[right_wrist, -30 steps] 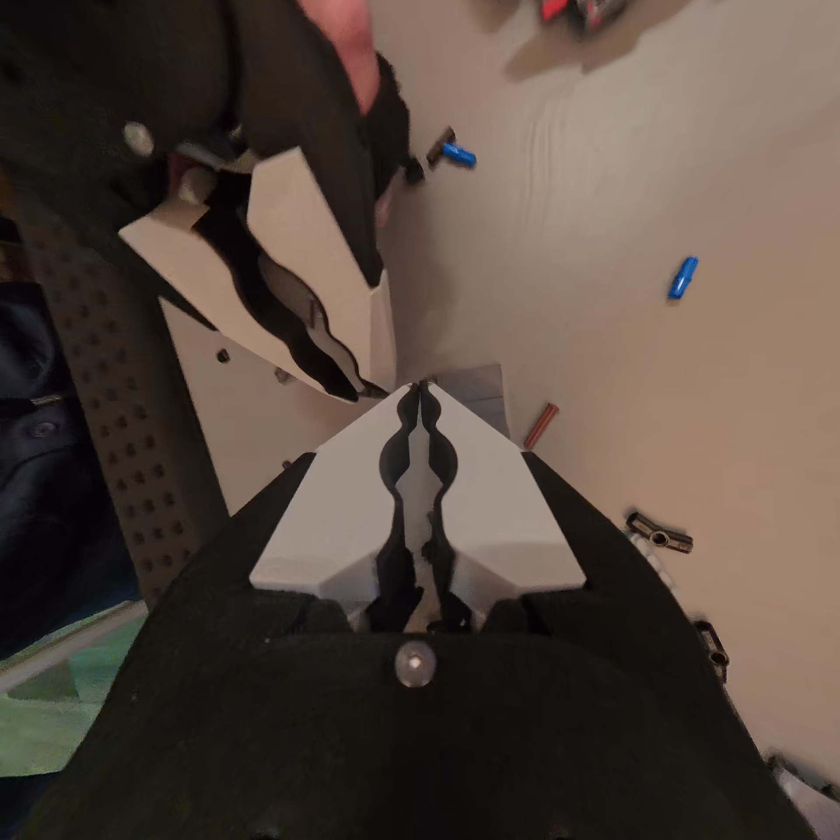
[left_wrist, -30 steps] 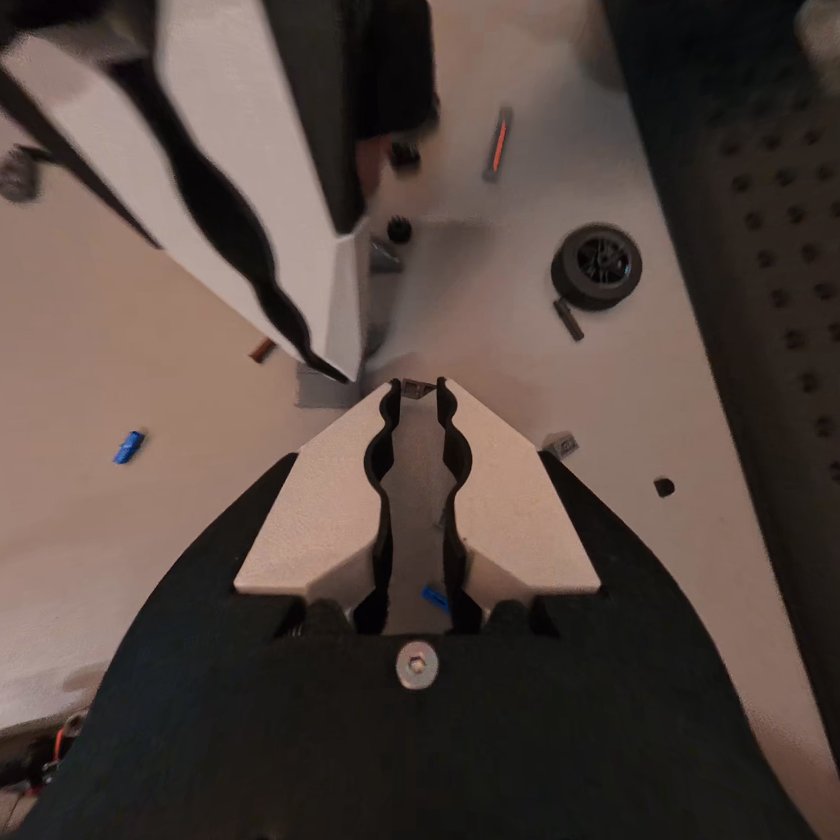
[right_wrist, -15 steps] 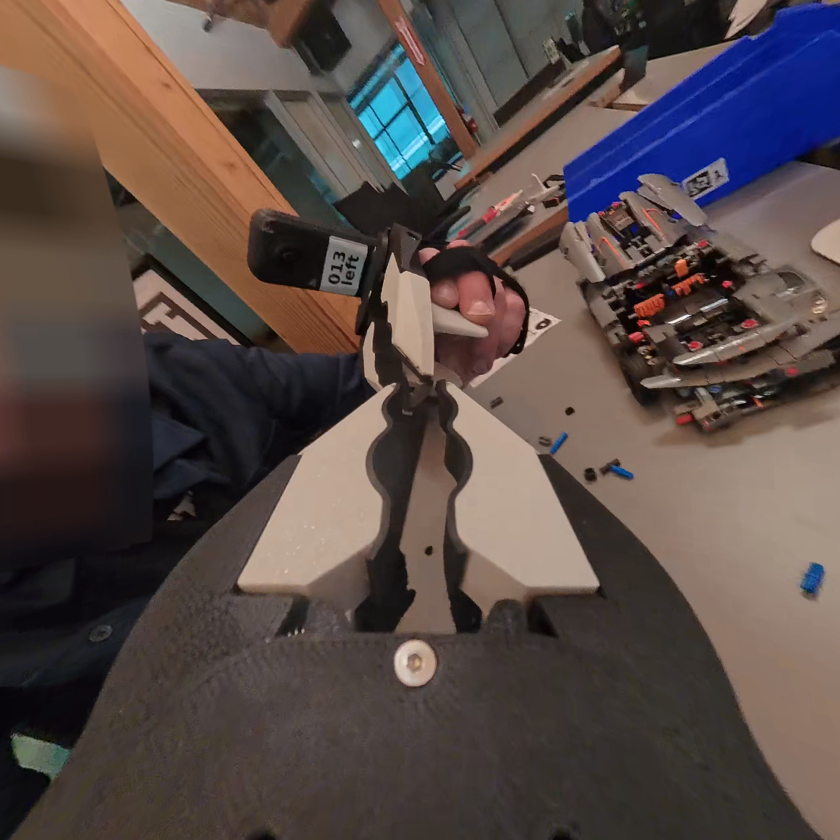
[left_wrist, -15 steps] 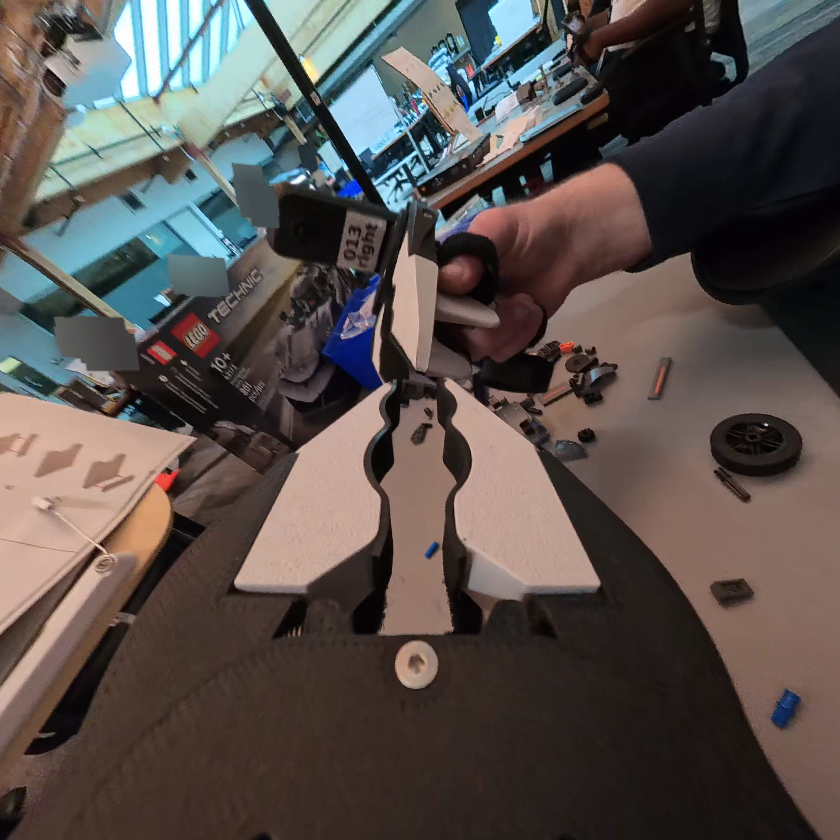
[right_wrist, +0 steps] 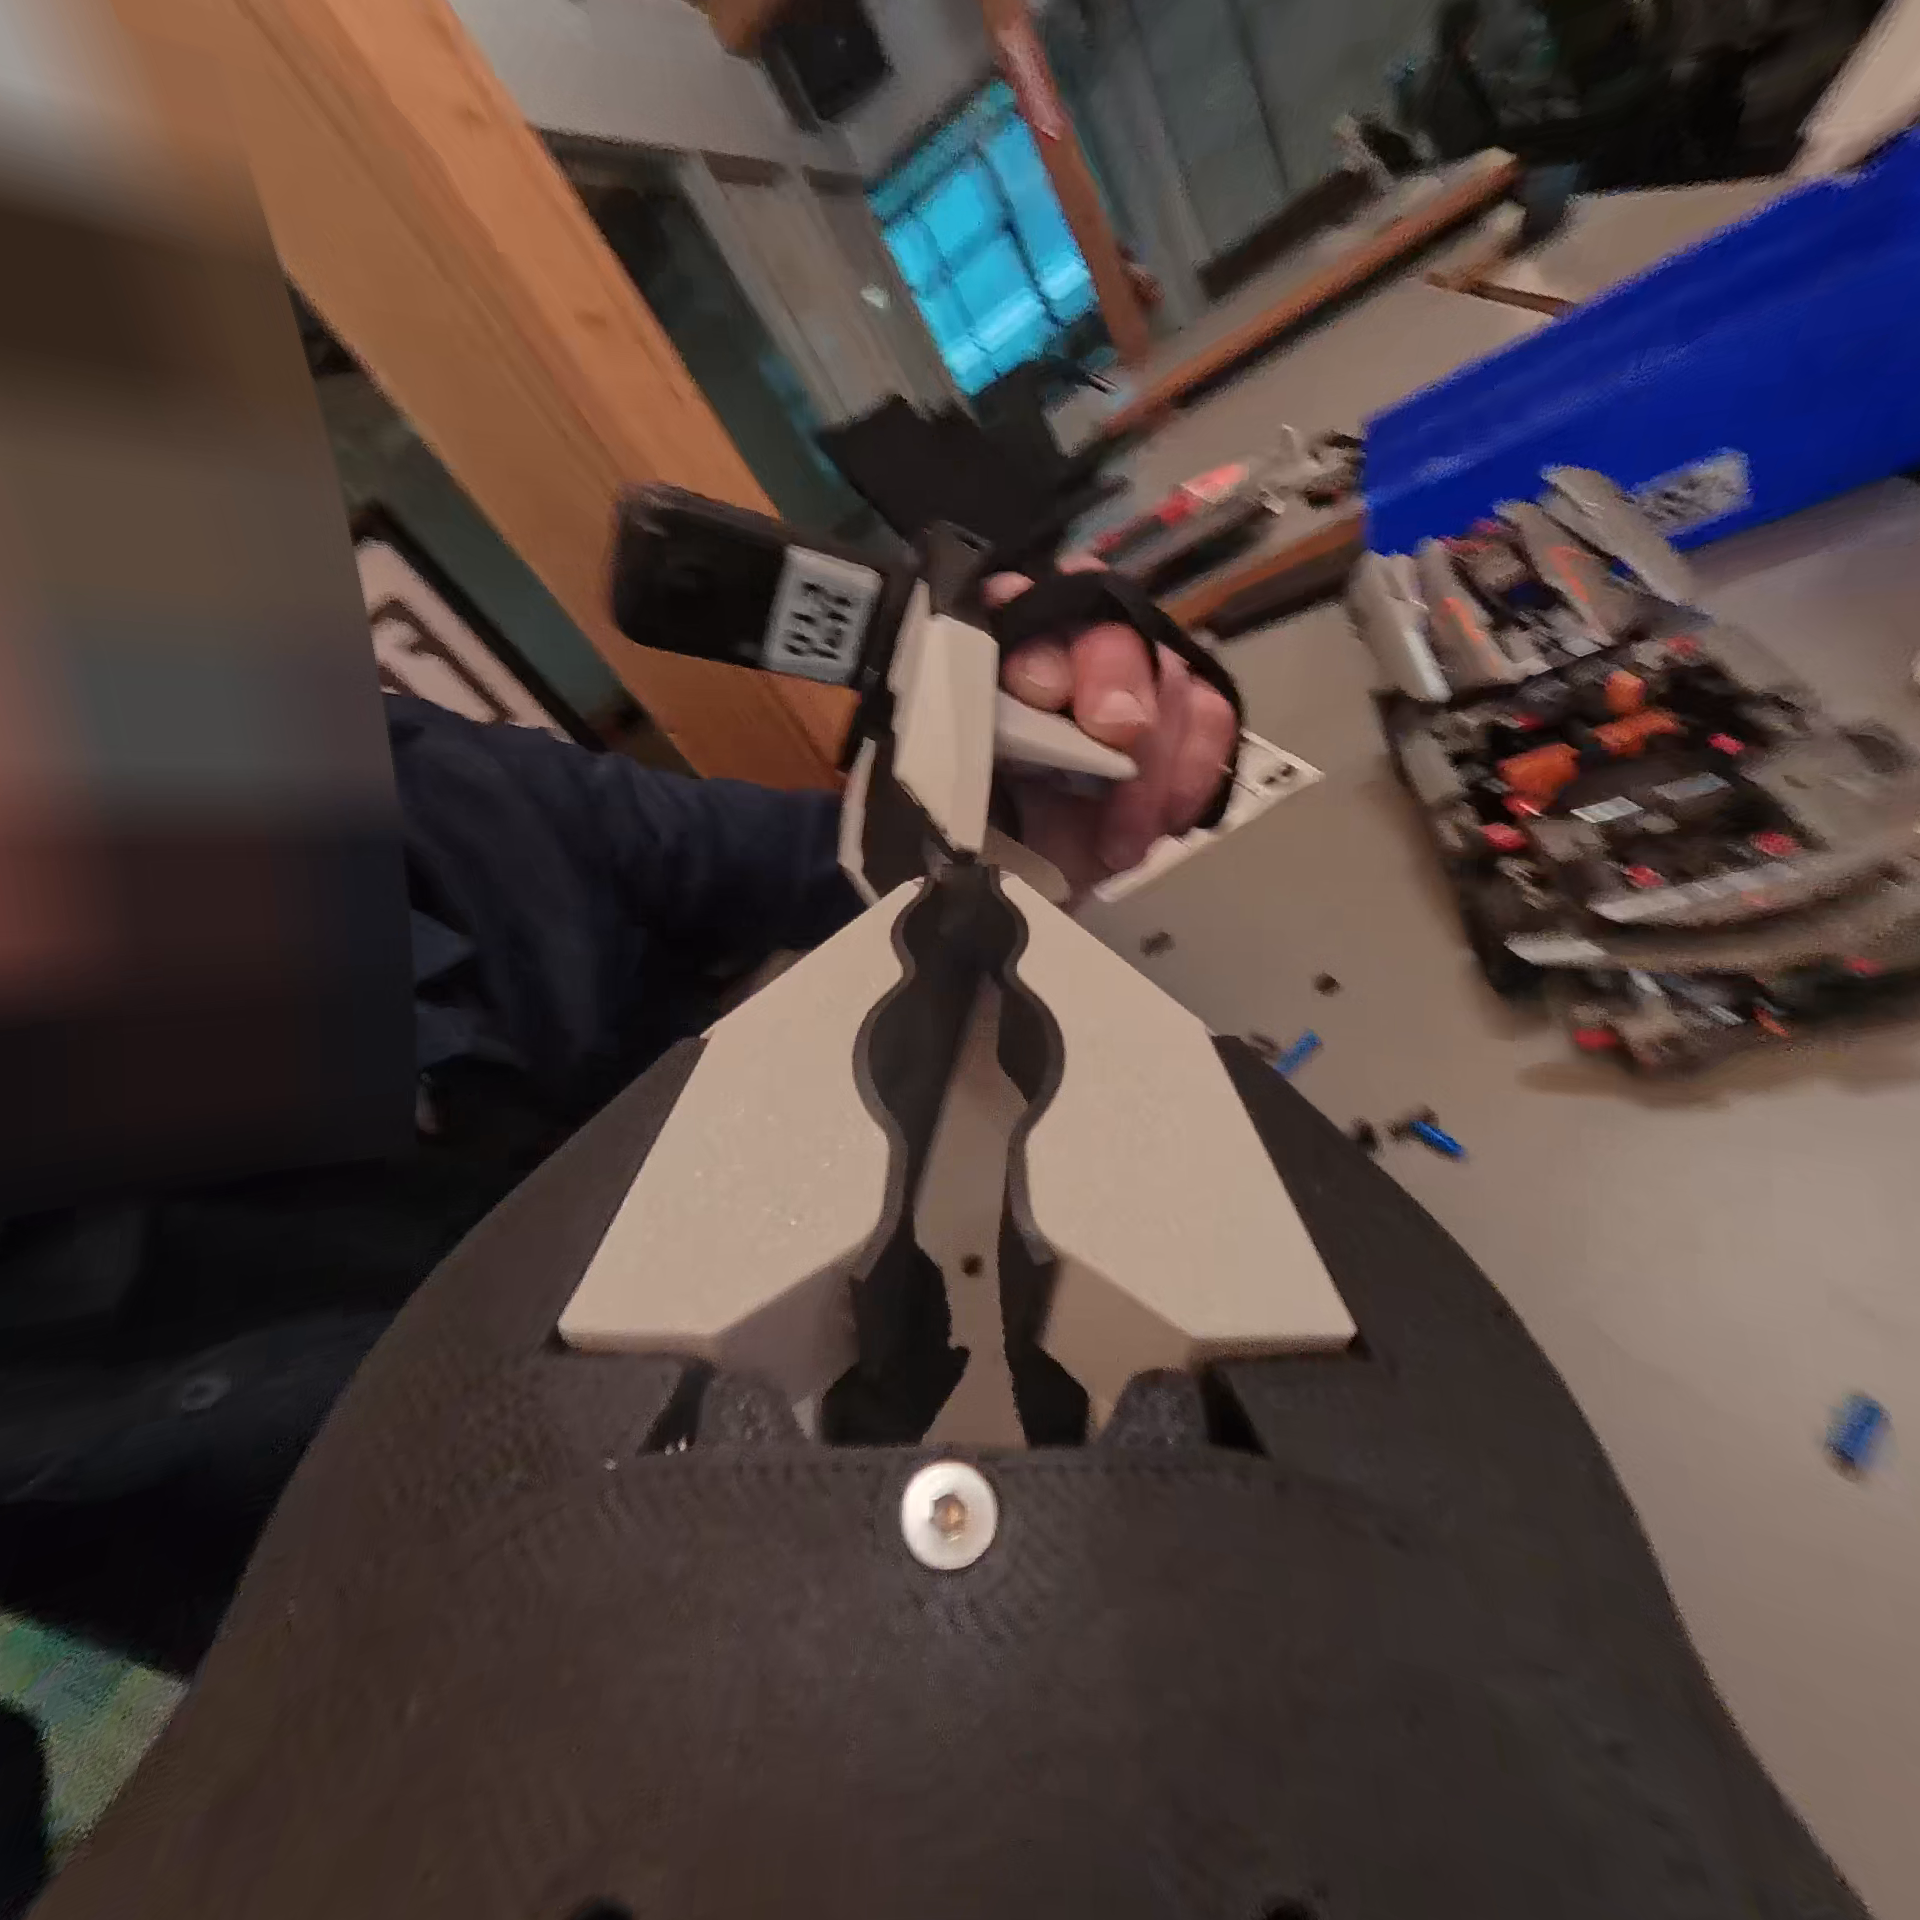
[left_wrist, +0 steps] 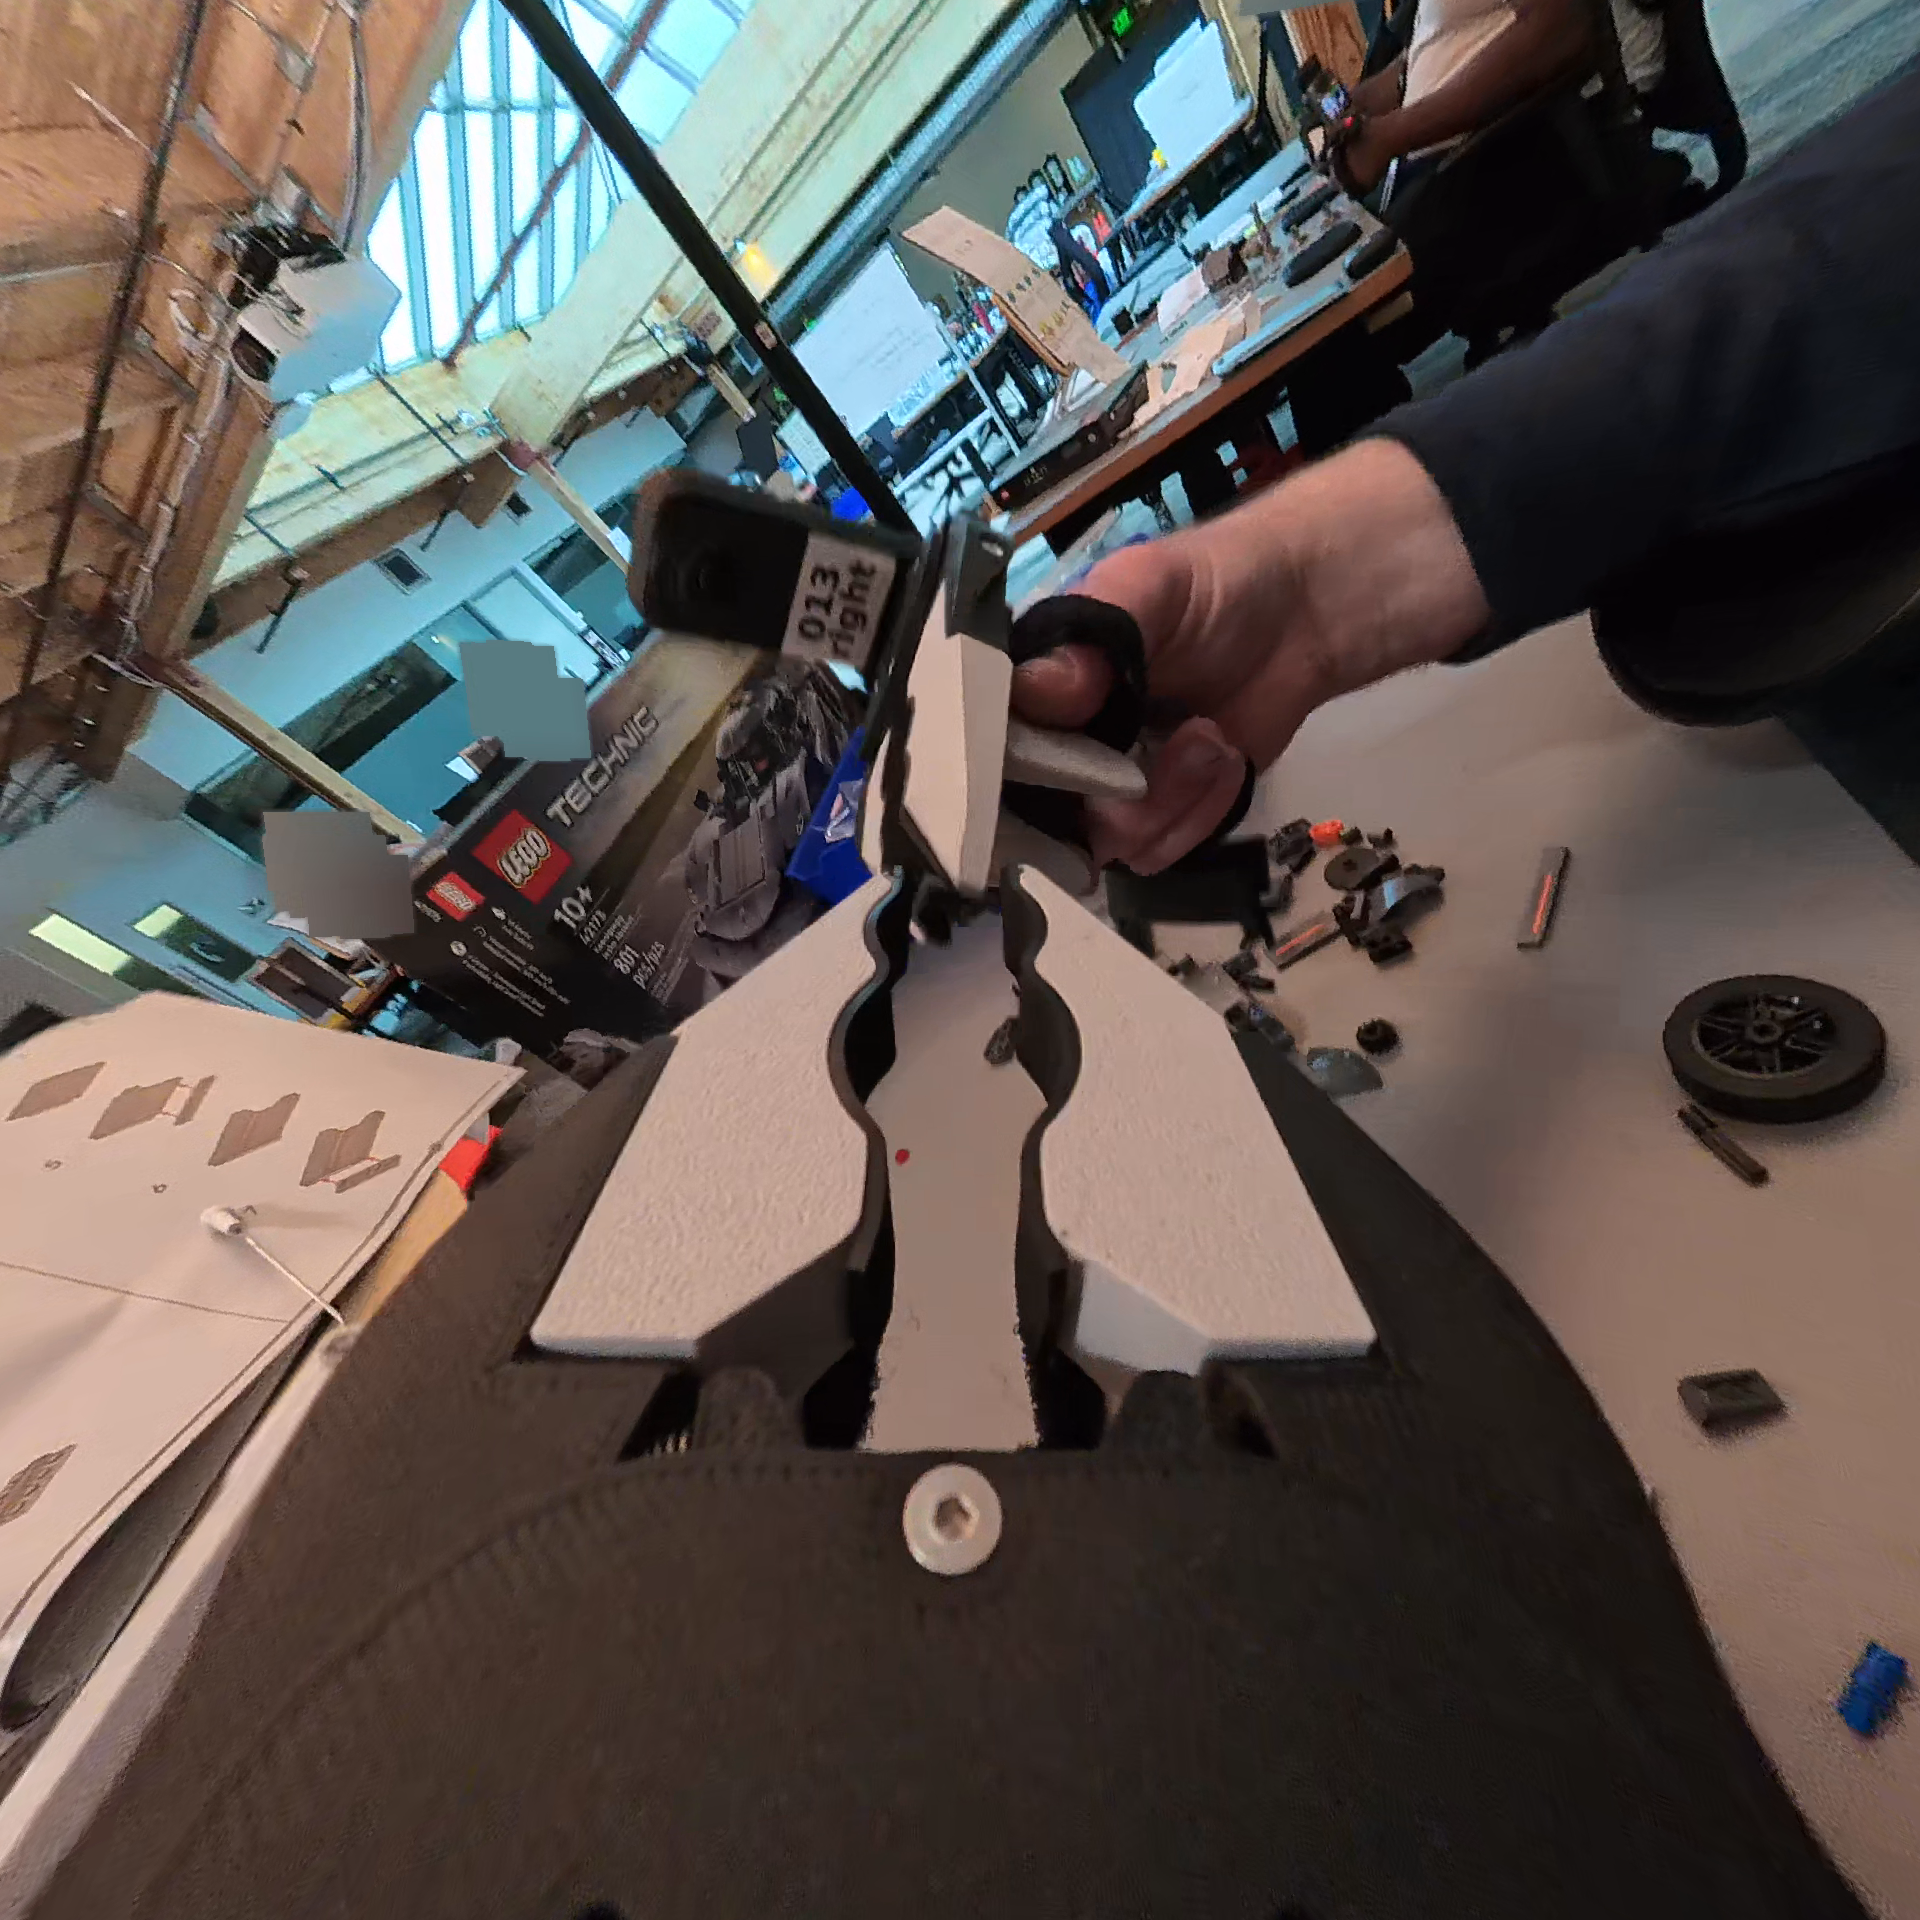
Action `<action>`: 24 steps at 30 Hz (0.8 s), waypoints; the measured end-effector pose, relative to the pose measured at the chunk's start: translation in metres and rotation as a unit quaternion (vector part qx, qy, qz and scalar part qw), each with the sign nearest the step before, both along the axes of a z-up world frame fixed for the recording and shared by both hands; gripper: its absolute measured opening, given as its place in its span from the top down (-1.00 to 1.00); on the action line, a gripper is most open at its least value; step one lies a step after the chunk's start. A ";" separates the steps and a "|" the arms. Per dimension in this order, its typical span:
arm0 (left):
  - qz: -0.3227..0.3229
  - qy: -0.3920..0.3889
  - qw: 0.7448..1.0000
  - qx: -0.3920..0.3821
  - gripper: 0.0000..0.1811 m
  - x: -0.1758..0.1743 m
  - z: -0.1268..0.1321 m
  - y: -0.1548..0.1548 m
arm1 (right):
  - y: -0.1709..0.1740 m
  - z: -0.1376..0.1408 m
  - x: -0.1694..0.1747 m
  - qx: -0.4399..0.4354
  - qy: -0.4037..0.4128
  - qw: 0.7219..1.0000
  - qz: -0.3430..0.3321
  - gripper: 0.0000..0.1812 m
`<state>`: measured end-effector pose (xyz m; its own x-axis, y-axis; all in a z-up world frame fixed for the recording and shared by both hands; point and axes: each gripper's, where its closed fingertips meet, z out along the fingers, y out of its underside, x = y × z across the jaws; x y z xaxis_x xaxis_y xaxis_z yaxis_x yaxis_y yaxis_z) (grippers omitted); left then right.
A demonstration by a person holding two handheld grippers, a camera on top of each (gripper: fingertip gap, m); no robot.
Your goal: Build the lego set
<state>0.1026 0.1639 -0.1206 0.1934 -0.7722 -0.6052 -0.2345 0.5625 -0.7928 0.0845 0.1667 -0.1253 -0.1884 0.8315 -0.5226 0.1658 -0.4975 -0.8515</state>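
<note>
The half-built model (right_wrist: pixel 1662 831), grey with orange and red bits, is sitting on the grey table (right_wrist: pixel 1455 1299), well to the side of both tools and just in front of a blue bin (right_wrist: pixel 1662 395). A scatter of small dark pieces (left_wrist: pixel 1351 914) is lying on the table behind the tools, with a black wheel (left_wrist: pixel 1775 1047) near them and a blue pin (left_wrist: pixel 1875 1704) lying apart near the table edge.

The two tools are meeting tip to tip above the table. The left gripper (left_wrist: pixel 958 883) is showing its fingers spread, with a clear gap at the tips. The right gripper (right_wrist: pixel 964 891) is reaching into that gap edge-on. Its fingers are standing close together at the tips with something small and dark there, and I cannot tell whether it is pinching it. The right hand (left_wrist: pixel 1247 665) and the left hand (right_wrist: pixel 1132 748) are each squeezing a handle.

The set's box (left_wrist: pixel 582 883) is standing at the far side, and an open booklet (left_wrist: pixel 156 1195) is lying beside the left tool.
</note>
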 end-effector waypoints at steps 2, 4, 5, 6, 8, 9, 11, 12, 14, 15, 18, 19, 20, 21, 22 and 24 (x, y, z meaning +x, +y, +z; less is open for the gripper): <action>-0.007 0.024 0.999 -0.022 0.79 -0.002 -0.013 0.006 | 0.010 -0.027 0.001 0.020 -0.079 0.996 -0.029 0.94; -0.016 0.054 0.997 -0.056 0.76 -0.004 -0.030 0.013 | 0.017 -0.063 0.006 0.063 -0.184 0.980 -0.050 0.94; -0.034 0.079 0.993 -0.084 0.79 -0.005 -0.043 0.012 | 0.017 -0.081 0.009 0.084 -0.237 0.967 -0.048 0.94; -0.030 0.100 0.988 -0.113 0.77 -0.006 -0.055 0.018 | 0.015 -0.099 0.011 0.103 -0.283 0.953 -0.038 0.94; -0.024 0.125 0.981 -0.145 0.80 -0.007 -0.076 0.025 | 0.009 -0.129 0.013 0.132 -0.357 0.925 -0.015 0.94; -0.008 0.147 0.977 -0.155 0.80 -0.008 -0.089 0.031 | 0.006 -0.139 0.013 0.143 -0.381 0.913 -0.003 0.94; 0.024 0.179 0.972 -0.150 0.80 -0.008 -0.110 0.042 | 0.004 -0.157 0.016 0.173 -0.429 0.886 0.008 0.94; 0.032 0.190 0.967 -0.166 0.80 -0.006 -0.120 0.044 | 0.003 -0.164 0.019 0.186 -0.451 0.873 0.013 0.94; 0.056 0.225 0.953 -0.194 0.79 -0.005 -0.145 0.051 | 0.000 -0.176 0.022 0.200 -0.478 0.855 0.025 0.94; 0.056 0.241 0.948 -0.201 0.80 -0.005 -0.155 0.051 | 0.000 -0.180 0.023 0.206 -0.490 0.847 0.026 0.94; 0.056 0.270 0.934 -0.228 0.84 -0.008 -0.173 0.049 | 0.001 -0.184 0.025 0.219 -0.508 0.833 0.027 0.94; 0.050 0.284 0.927 -0.239 0.84 -0.010 -0.178 0.046 | 0.001 -0.185 0.025 0.220 -0.511 0.830 0.026 0.94; 0.049 0.294 0.923 -0.243 0.85 -0.011 -0.183 0.045 | 0.001 -0.186 0.025 0.221 -0.514 0.829 0.026 0.93; 0.047 0.305 0.918 -0.247 0.86 -0.012 -0.188 0.043 | 0.002 -0.187 0.025 0.221 -0.516 0.827 0.024 0.93; 0.047 0.318 0.913 -0.251 0.86 -0.013 -0.194 0.042 | 0.002 -0.188 0.025 0.221 -0.518 0.826 0.023 0.93; 0.047 0.319 0.913 -0.248 0.87 -0.013 -0.198 0.042 | 0.002 -0.190 0.026 0.218 -0.522 0.824 0.023 0.93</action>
<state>0.0894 0.2062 -0.3184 0.0022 -0.9804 -0.1971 -0.7671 0.1248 -0.6293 0.1100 0.1688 -0.3151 0.1377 0.9878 -0.0728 0.9318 -0.1541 -0.3287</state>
